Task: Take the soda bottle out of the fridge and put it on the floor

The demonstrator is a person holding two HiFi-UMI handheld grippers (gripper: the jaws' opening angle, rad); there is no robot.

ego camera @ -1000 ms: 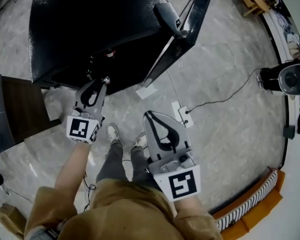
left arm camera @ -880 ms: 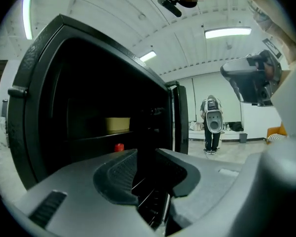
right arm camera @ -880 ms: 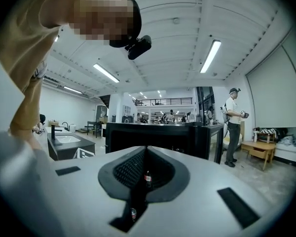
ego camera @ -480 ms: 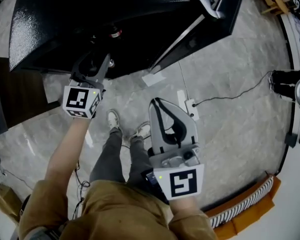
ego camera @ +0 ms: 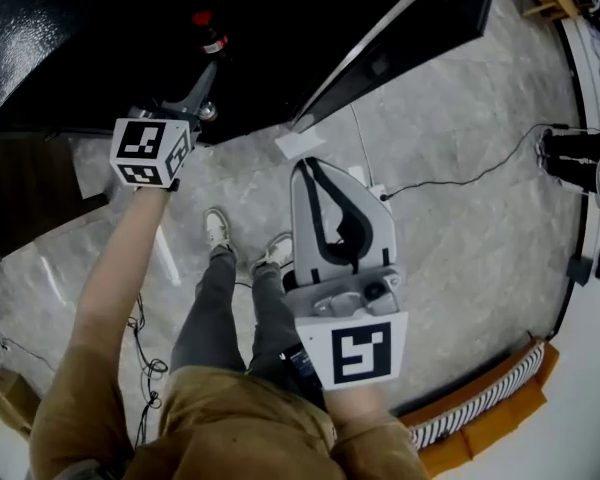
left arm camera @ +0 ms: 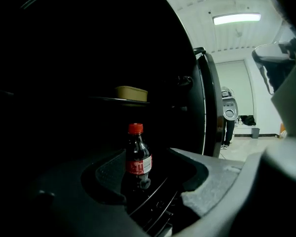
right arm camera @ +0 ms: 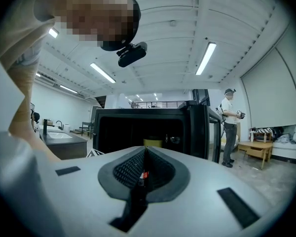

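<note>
Since 1 second earlier, the left claw [ego camera: 202, 93] has been carried up the head view into the mouth of the fridge [ego camera: 100, 28]. Its jaws have just been opening. The soda bottle [left arm camera: 138, 157] is seen between them in the left gripper view, and neither pad touches it.

The black fridge fills the head view from 10 to 12 o'clock, and its door [ego camera: 400, 38] is swung open toward 1 o'clock. The grey marbled floor [ego camera: 460, 248] spreads from 3 to 8 o'clock.

The right claw [ego camera: 307, 168] is held over the floor, at 4 o'clock of the left claw. Its jaws are closed together with nothing between them, and only a thin slit shows in the right gripper view.

The soda bottle stands upright inside the fridge, at 12 o'clock of the left claw, and has 1 red cap and 1 red label. A yellowish box [left arm camera: 131, 93] lies on a shelf [left arm camera: 113, 100] at 12 o'clock of the bottle.
</note>
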